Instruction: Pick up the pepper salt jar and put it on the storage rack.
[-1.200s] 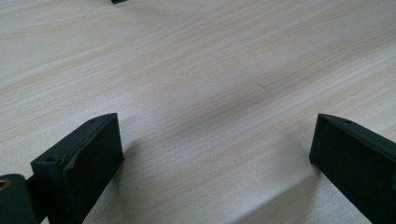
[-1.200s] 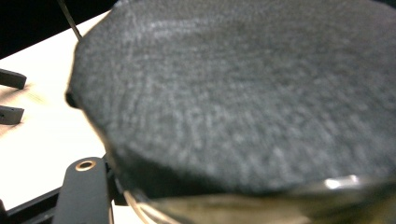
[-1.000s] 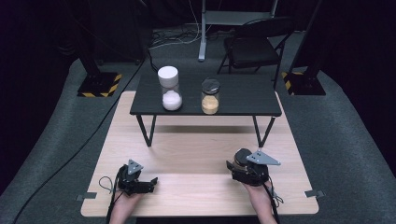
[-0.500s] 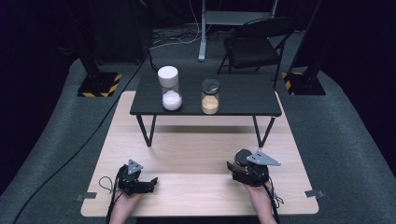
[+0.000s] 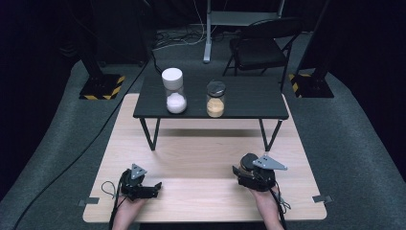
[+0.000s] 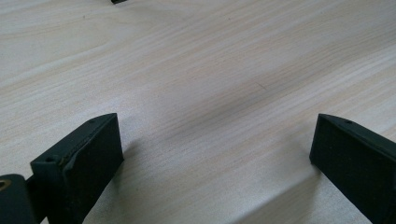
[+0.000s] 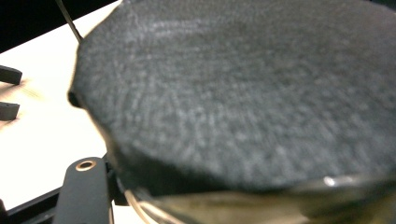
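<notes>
Looking down from the high view, we see a small black table (image 5: pixel 249 98) standing on a light wooden tabletop (image 5: pixel 201 153). Two clear jars sit side by side on the black table, near its front edge and apart from each other. The left jar (image 5: pixel 174 91) carries a white lid and holds a white powder or granulate filling roughly its lower third. The right jar (image 5: pixel 215 98) carries a dark lid and holds a tan, sandy material to about the same level.

At the near edge of the wooden tabletop, the left gripper (image 5: pixel 154 186) lies low on the board, held by a hand (image 5: pixel 128 211). In the left gripper view we see its two black jaws spread wide with bare wood grain between them.

The right gripper (image 5: pixel 238 171) rests on the board at the other side, its grey plate (image 5: pixel 269 163) on top. A round dark object (image 5: pixel 248 160) sits at its front end. In the right gripper view a dark, felt-like disc (image 7: pixel 243 88) sits very close to the lens above what may be a glass rim, but the picture is too blurred to be sure; we cannot tell how the jaws stand.
</notes>
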